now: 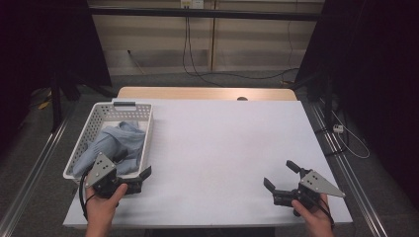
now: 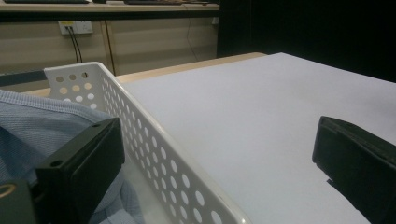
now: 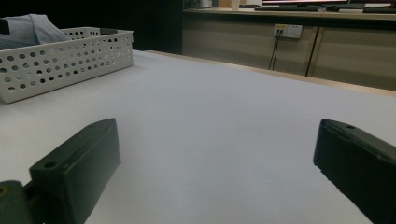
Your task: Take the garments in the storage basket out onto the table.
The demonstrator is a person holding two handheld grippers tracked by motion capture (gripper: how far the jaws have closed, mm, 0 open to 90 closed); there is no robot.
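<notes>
**Left gripper astride the basket's near corner, right gripper over bare table**

A white perforated basket (image 1: 106, 129) is seen at the left edge of the white table (image 1: 227, 143), and a light blue garment (image 1: 114, 143) is heaped inside it, rising above the rim. The left gripper (image 1: 132, 170) is held at the basket's near right corner with its jaws spread wide: in the left gripper view one jaw is placed inside the basket against the blue cloth (image 2: 28, 126), the other outside over the table, and the basket's long wall (image 2: 154, 154) runs between them. No pad is seen pressing on the wall. Whether the inner jaw touches the cloth cannot be told.

The right gripper (image 1: 280, 174) is held near the table's front right corner, jaws wide and with nothing between them, just above the surface. In the right gripper view the basket (image 3: 56, 60) is seen well apart, across a broad stretch of open tabletop. A wooden strip (image 1: 207, 93) is left uncovered along the far edge.
</notes>
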